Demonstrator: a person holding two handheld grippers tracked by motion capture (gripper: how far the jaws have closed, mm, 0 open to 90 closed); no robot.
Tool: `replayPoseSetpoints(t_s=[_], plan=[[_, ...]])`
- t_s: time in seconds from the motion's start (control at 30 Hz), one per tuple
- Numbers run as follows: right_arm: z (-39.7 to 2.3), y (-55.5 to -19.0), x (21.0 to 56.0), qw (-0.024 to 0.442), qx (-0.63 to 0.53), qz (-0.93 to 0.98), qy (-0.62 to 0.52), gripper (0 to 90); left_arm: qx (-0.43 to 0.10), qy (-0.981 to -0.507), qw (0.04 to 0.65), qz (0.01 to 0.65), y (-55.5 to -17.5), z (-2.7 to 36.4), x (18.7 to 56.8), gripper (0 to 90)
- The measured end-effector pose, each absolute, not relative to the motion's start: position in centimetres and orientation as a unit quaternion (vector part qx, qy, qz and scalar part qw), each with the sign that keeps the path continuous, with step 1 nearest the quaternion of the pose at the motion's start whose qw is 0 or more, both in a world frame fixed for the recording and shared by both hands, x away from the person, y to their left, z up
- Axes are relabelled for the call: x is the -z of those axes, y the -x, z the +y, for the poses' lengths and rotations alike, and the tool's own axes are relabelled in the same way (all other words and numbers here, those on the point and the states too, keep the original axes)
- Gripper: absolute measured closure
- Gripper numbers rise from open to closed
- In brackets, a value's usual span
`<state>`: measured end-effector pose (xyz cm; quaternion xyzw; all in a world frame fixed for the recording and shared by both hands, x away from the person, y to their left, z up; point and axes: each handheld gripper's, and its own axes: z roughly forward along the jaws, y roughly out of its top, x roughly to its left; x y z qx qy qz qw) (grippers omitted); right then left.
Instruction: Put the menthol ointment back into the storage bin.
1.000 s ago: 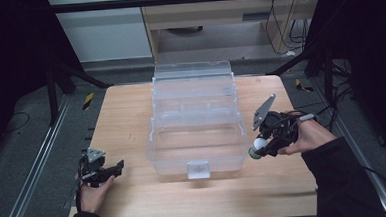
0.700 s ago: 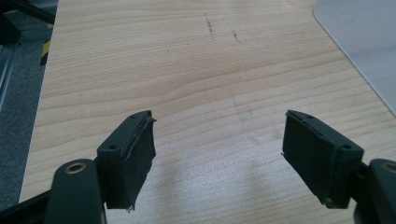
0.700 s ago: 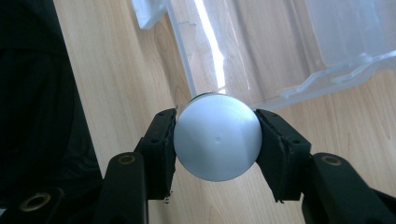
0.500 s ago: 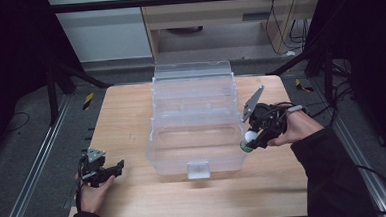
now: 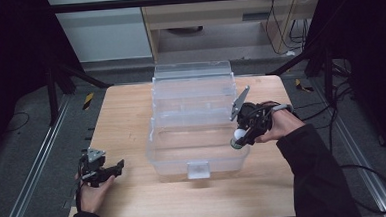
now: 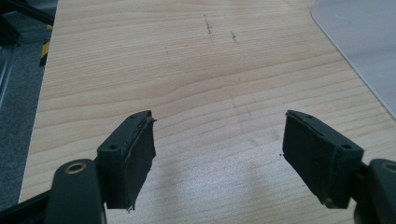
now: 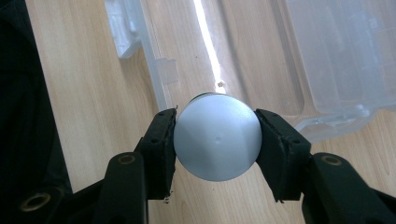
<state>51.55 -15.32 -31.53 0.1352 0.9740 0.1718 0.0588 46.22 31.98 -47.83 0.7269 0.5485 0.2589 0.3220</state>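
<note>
A clear plastic box (image 5: 195, 133) with its lid raised at the back stands in the middle of the wooden table (image 5: 126, 117). My right gripper (image 5: 238, 139) is shut on a white round bulb (image 7: 217, 137) with a green base, held over the box's right rim (image 7: 156, 81). The bulb (image 5: 239, 134) shows as a pale spot at the box's right wall in the high view. My left gripper (image 5: 115, 167) rests low at the table's front left, open, with bare wood between its pads (image 6: 137, 158).
The box's front latch (image 5: 198, 168) faces the person. A curved clear edge of the box (image 6: 359, 42) lies at the upper right of the left gripper view. Metal rails (image 5: 33, 162) run along the floor left of the table; cables (image 5: 341, 105) trail on the right.
My right gripper has carried the bulb leftward and slightly up, from beside the box to over its right rim. The left gripper has stayed still.
</note>
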Motion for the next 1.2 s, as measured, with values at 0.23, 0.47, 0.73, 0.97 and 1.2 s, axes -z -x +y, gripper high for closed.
replayPoseSetpoints(t_s=[0.23,0.47,0.73,0.97,1.2], plan=[[-14.9,-52.1,32.8,0.056,-0.166,0.975,-0.137,50.5,-0.259,-0.727,0.323,0.548,-46.2,32.0,47.8,24.8],[-14.9,-52.7,34.6,0.046,-0.155,0.977,-0.142,50.5,-0.259,-0.727,0.323,0.548,-46.2,32.0,47.8,24.8],[-14.7,-53.0,36.0,0.044,-0.137,0.980,-0.136,50.4,-0.259,-0.727,0.323,0.548,-46.2,32.0,47.8,24.8],[-14.7,-53.1,36.9,0.038,-0.137,0.980,-0.138,50.4,-0.259,-0.727,0.323,0.547,-46.2,32.0,47.8,24.8],[-14.9,-53.4,38.1,0.034,-0.135,0.980,-0.139,50.4,-0.259,-0.727,0.323,0.548,-46.2,32.0,47.8,24.8]])
